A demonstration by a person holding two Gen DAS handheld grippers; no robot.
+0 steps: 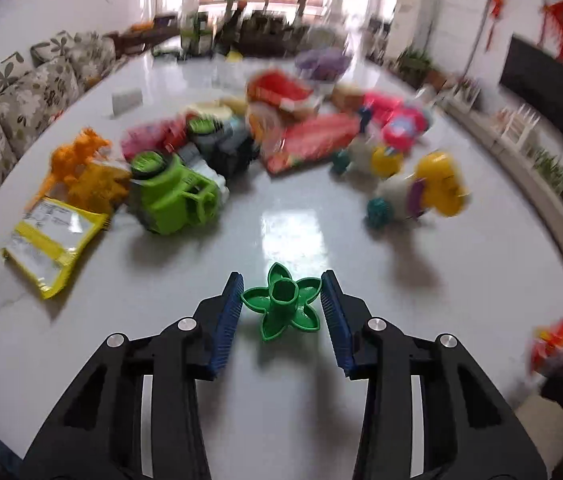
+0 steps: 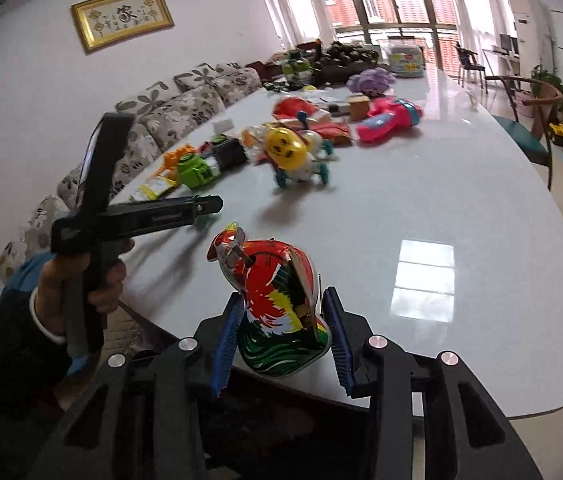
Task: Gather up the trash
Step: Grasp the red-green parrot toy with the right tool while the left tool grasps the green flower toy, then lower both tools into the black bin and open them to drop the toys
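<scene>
In the left wrist view a small green flower-shaped plastic piece sits between the blue pads of my left gripper; the pads touch its petals. In the right wrist view my right gripper is shut on a painted tin rooster toy and holds it over the table's near edge. The left gripper's body and the hand holding it show at the left of that view, over the table. A yellow snack wrapper lies at the table's left.
A pile of toys and packets covers the middle of the white table: a green toy truck, an orange dinosaur, red packets, yellow-headed toys, a pink toy. A floral sofa runs along the left side.
</scene>
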